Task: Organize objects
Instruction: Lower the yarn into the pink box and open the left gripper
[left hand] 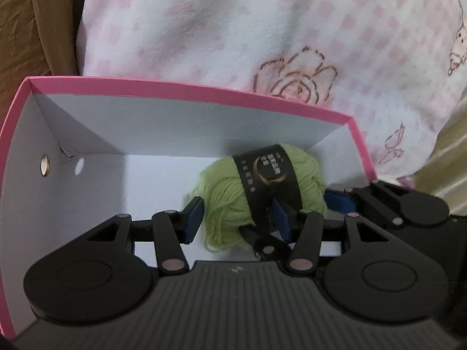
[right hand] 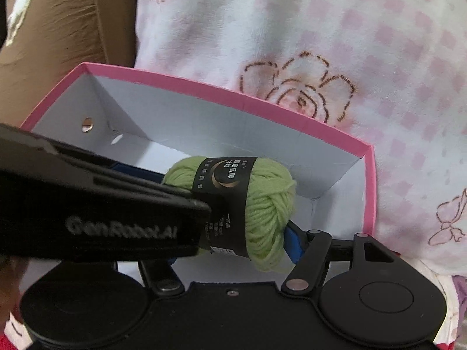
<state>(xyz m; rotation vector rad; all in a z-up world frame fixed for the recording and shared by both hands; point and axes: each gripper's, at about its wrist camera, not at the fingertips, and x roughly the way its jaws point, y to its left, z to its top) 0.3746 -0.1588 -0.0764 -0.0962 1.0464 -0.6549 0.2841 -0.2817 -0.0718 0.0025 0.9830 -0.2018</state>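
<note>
A green yarn ball (left hand: 224,201) with a black paper band hangs inside an open pink-rimmed box (left hand: 204,90), over its white floor. My left gripper (left hand: 236,218) has a blue pad on each side of the ball and pinches it. In the right wrist view the left gripper's black body crosses from the left, with one finger (right hand: 186,201) over the yarn ball (right hand: 268,204). My right gripper (right hand: 233,250) comes in from the ball's right side. One of its pads (right hand: 292,245) touches the yarn. The other pad is hidden behind the left gripper.
The box (right hand: 204,84) lies on a white and pink checked blanket (right hand: 321,43) with rose prints. Brown fabric (right hand: 58,43) rises beyond the box's left end. The box's left wall has a metal eyelet (left hand: 44,164). I see nothing else in the box.
</note>
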